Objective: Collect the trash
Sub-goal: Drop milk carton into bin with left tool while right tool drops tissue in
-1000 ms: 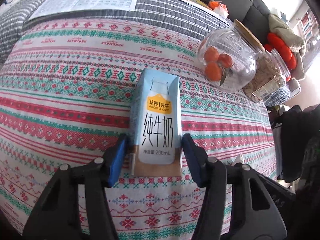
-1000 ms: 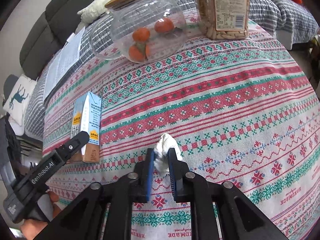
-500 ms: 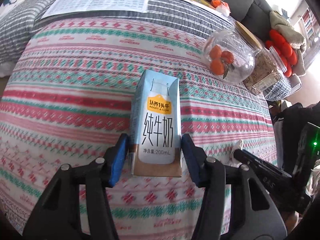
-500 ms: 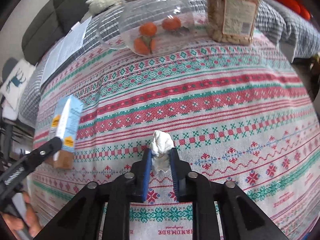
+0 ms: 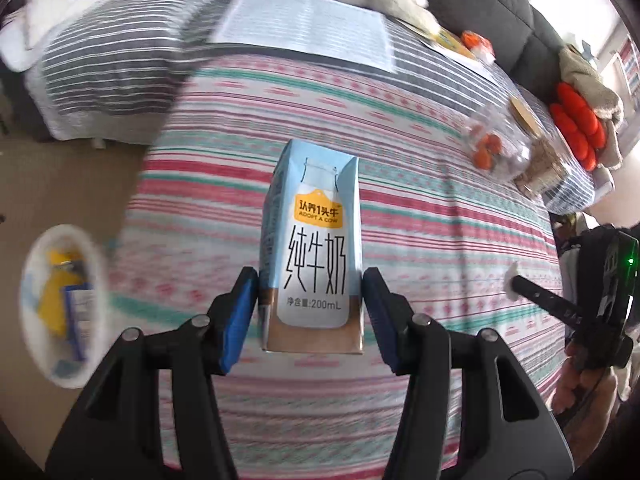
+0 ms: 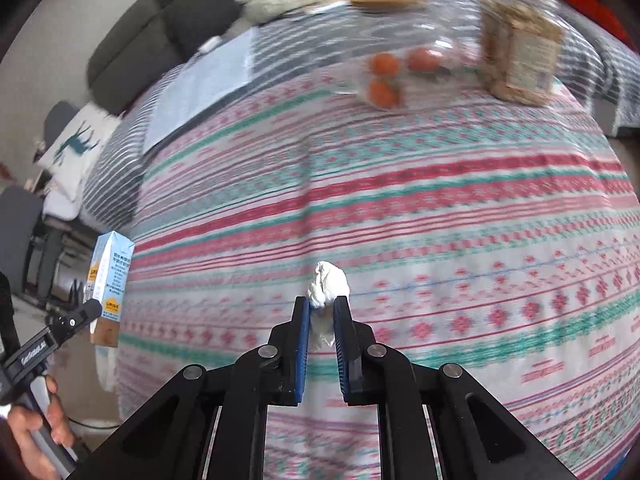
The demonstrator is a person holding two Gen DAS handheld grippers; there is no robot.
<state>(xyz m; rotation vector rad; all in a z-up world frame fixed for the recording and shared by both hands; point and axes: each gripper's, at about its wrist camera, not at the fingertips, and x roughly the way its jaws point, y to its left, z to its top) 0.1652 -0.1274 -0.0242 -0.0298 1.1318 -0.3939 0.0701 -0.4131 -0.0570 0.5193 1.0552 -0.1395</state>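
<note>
The left gripper (image 5: 310, 312) clamps its fingers on the pale-blue milk carton (image 5: 312, 248), now lifted off the patterned tabletop (image 6: 440, 200) toward the white bin (image 5: 64, 308) beyond its left edge. The right gripper (image 6: 321, 314), fingers narrow, carries the crumpled white tissue (image 6: 326, 286), also raised higher than before.

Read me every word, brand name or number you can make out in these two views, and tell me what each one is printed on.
"认养1头牛" on the orange badge of the milk carton.
"ADOPT A COW" below it on that badge.
"纯牛奶" in large black characters on the carton front.
"净含量:200mL" near the carton's bottom.
Printed sheet: too small to read.
Snack jar label: blurred.
Carton side panel in the right wrist view: unreadable.
Lettering on the left gripper arm: too blurred.
</note>
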